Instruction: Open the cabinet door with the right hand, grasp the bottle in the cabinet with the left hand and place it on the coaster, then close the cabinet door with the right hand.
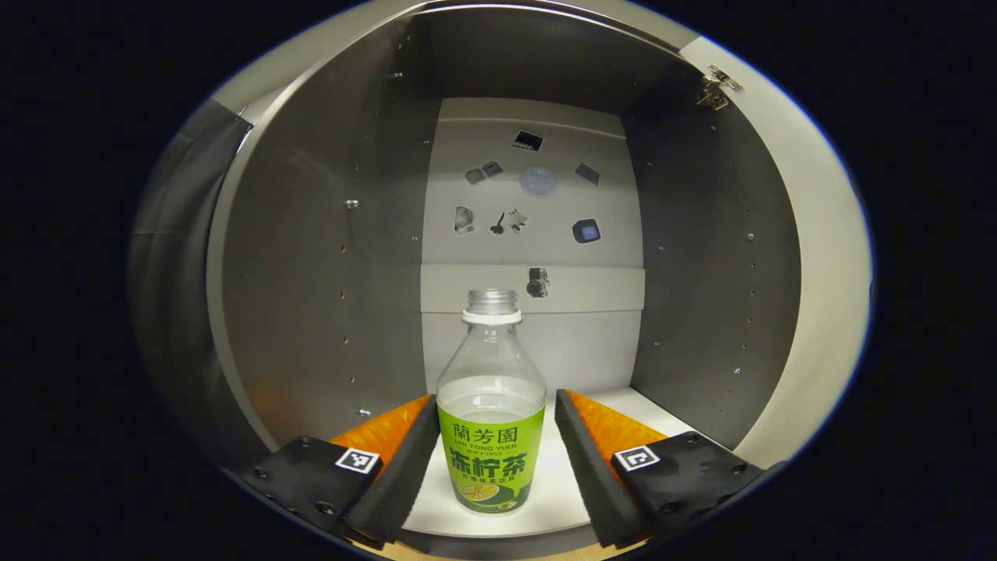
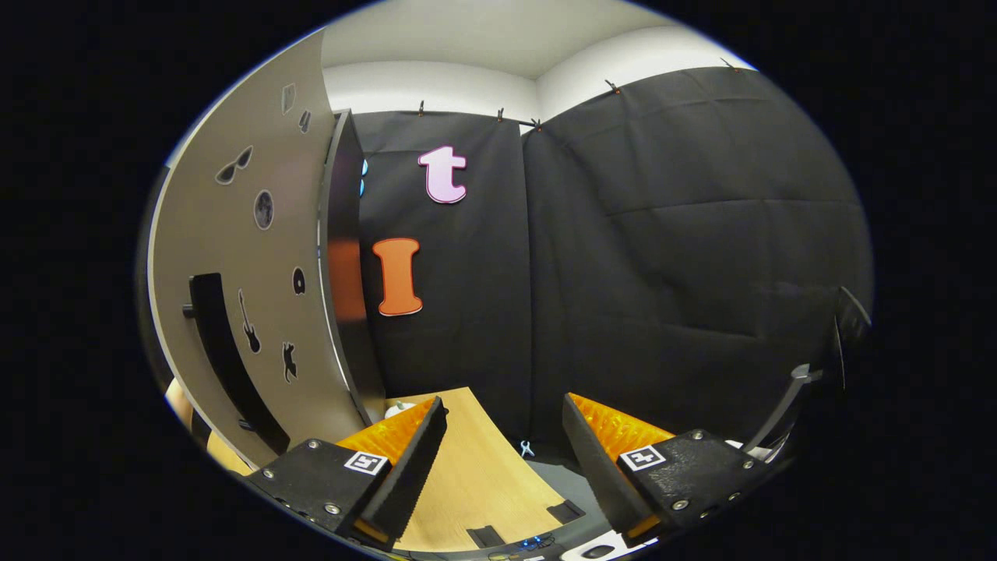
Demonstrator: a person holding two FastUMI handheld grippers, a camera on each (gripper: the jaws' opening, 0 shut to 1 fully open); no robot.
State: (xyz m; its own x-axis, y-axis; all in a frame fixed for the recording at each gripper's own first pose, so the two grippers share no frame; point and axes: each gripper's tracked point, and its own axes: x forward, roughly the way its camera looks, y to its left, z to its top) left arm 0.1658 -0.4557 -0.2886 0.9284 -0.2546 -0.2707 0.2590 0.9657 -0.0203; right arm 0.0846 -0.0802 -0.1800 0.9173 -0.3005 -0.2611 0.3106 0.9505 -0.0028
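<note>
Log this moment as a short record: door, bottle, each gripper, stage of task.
cabinet door: swung open, black handle facing the right gripper view
bottle: upright on the cabinet shelf, uncapped, green label
left gripper: open, fingers either side of the bottle, not yet pressing
right gripper: open, holding nothing, above the wooden table
stage: door opened; bottle not yet grasped

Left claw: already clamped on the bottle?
No. In the left gripper view the left claw is open, its fingers either side of the bottle with visible gaps.
</note>
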